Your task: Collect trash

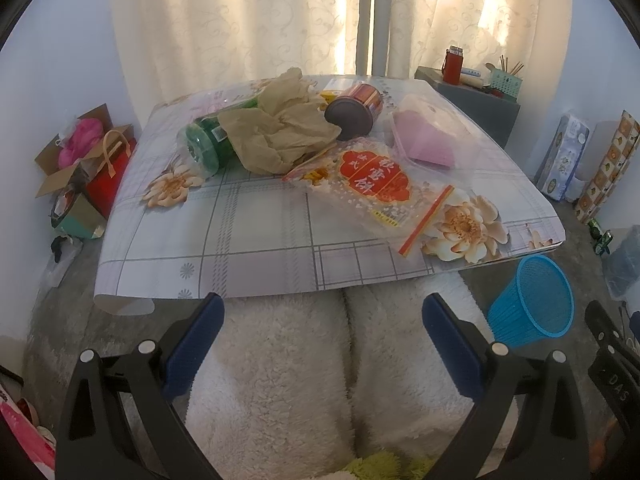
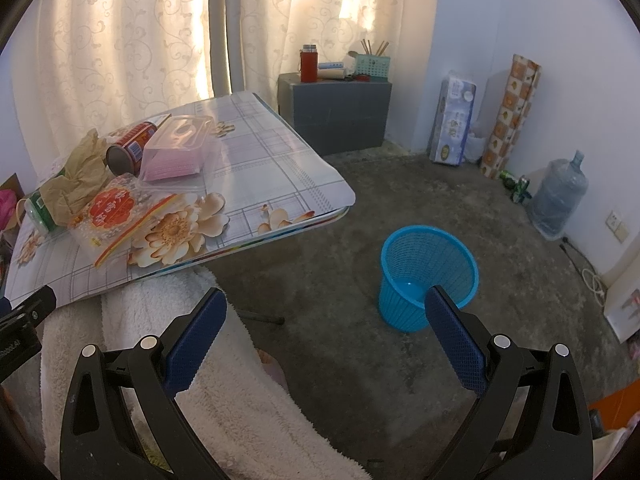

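Both claws spread wide, grasping nothing. Left gripper [image 1: 318, 314] hovers off the table's [image 1: 248, 256] near edge, above white fleece-covered legs [image 1: 280, 380]. Trash clusters toward the far side: snack bag [image 1: 376, 188], crumpled brown paper [image 1: 280, 128], green bottle [image 1: 204, 144], can [image 1: 354, 110], plastic container [image 1: 428, 136]. Right gripper [image 2: 326, 306] faces the blue basket [image 2: 428, 276] on the floor, off the table's right corner.

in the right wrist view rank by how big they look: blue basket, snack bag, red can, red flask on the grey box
1. blue basket, though it's nearest the camera
2. snack bag
3. red can
4. red flask, farthest away
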Demonstrator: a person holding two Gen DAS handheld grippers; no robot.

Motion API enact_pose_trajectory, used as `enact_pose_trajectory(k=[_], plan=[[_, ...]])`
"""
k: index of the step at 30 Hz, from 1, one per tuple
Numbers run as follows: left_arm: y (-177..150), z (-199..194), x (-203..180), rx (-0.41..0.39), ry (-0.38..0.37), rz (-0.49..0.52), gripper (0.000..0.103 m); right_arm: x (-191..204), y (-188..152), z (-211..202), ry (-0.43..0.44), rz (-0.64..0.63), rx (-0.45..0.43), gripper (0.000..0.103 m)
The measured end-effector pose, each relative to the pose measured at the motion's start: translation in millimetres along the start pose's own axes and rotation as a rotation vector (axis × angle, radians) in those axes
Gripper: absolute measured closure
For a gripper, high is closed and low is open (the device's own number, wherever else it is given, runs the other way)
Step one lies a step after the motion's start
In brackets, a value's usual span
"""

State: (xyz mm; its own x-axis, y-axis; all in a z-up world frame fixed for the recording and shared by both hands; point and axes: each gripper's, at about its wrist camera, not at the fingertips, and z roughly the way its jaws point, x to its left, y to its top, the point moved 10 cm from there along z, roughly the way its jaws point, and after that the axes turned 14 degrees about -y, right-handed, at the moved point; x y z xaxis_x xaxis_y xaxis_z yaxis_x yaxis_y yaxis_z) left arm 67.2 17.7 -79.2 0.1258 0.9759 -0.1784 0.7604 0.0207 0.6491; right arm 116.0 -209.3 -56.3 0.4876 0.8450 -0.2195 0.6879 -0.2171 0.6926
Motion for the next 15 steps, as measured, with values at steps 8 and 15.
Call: enact_pose_trajectory(k=[8,15], plan=[[-0.9,1.6,3.1,0.005,0.004,-0.005,0.006,-2.0,1.0,0.4,0.001,0.017,0.001,0.008],[-0.9,2.2,3.1,0.005,0.005,-0.006,0.006,-3.0,2.4,0.7,0.001,0.018,0.0,0.008]])
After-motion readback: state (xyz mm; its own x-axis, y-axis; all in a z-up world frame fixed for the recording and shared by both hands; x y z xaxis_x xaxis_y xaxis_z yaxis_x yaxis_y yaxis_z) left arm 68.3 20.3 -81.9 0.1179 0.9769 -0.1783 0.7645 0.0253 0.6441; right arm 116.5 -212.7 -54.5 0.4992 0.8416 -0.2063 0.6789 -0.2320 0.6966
